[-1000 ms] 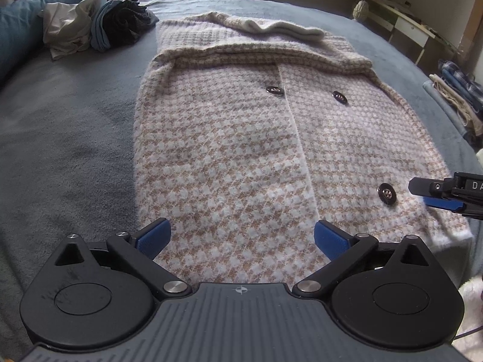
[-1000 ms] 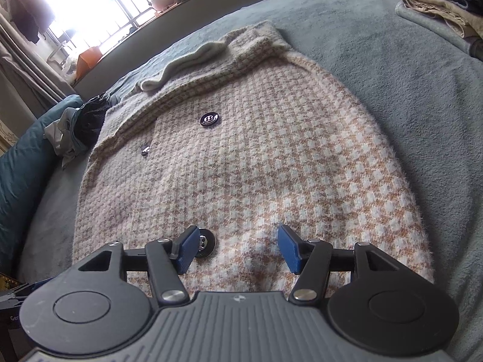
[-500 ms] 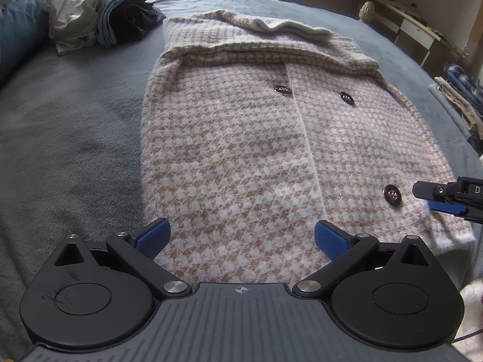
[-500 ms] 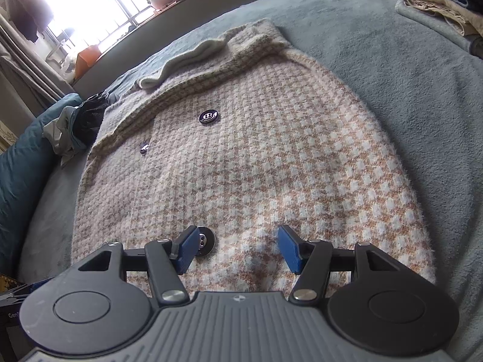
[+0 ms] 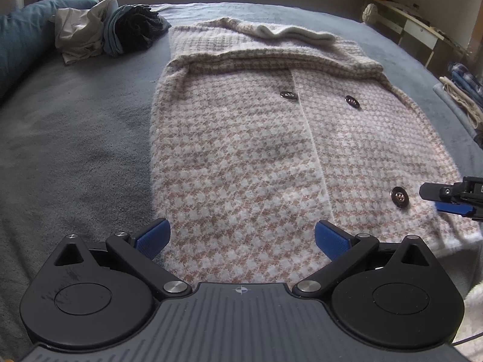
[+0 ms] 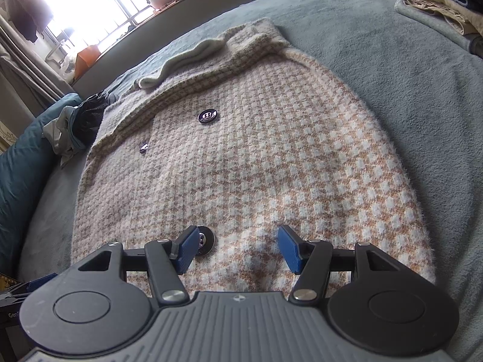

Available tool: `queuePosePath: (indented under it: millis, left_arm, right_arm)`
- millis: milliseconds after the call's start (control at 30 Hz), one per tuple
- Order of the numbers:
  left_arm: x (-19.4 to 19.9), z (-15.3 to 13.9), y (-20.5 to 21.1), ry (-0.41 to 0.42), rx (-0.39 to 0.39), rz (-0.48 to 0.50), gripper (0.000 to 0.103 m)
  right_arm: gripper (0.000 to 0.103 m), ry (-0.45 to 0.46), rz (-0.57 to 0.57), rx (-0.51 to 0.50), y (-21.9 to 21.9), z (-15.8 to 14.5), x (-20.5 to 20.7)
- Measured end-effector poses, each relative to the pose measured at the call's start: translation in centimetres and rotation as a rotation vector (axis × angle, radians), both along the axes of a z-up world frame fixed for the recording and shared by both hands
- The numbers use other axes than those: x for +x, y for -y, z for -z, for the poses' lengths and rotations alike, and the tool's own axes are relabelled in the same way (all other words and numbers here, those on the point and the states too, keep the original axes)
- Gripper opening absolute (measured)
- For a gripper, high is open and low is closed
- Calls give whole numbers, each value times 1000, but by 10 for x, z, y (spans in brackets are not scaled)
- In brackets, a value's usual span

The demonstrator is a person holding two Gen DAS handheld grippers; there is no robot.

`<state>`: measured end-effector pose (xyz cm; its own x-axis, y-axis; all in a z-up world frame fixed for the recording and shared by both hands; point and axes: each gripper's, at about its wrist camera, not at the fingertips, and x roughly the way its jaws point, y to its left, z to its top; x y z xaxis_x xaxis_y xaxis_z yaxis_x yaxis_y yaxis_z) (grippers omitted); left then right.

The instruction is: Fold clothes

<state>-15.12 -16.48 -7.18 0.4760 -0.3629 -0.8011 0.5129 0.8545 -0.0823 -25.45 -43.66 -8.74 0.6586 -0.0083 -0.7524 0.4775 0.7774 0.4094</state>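
A beige and white houndstooth coat (image 5: 241, 138) lies flat on the grey-blue bed cover (image 5: 75, 150), collar at the far end and dark buttons (image 5: 399, 196) down its front. My left gripper (image 5: 241, 236) is open over the coat's near hem, left of its front seam, with only flat cloth under its blue pads. My right gripper (image 6: 238, 247) is also open, low over the hem of the same coat (image 6: 271, 150). A button (image 6: 206, 239) sits just beside its left pad (image 6: 187, 249). In the left wrist view the right gripper (image 5: 443, 200) shows at the right edge.
A crumpled heap of light and dark clothes (image 5: 105, 27) lies at the far left by a blue pillow (image 5: 21, 39). Folded clothes (image 6: 446, 6) are stacked at the bed's right side. A low shelf (image 5: 407, 27) and a bright window (image 6: 90, 15) stand beyond the bed.
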Motion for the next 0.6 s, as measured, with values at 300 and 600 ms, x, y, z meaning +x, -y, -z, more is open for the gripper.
queuePosePath:
  millis: [300,600]
  left_arm:
    - [0,1,-2,6,11,-11,103]
    - [3,4,-3,5,65,-15,103]
  right_arm:
    - [60,-4,-2,-4,-1,1,1]
    - [61,-11,-3,-11,-3,1,1]
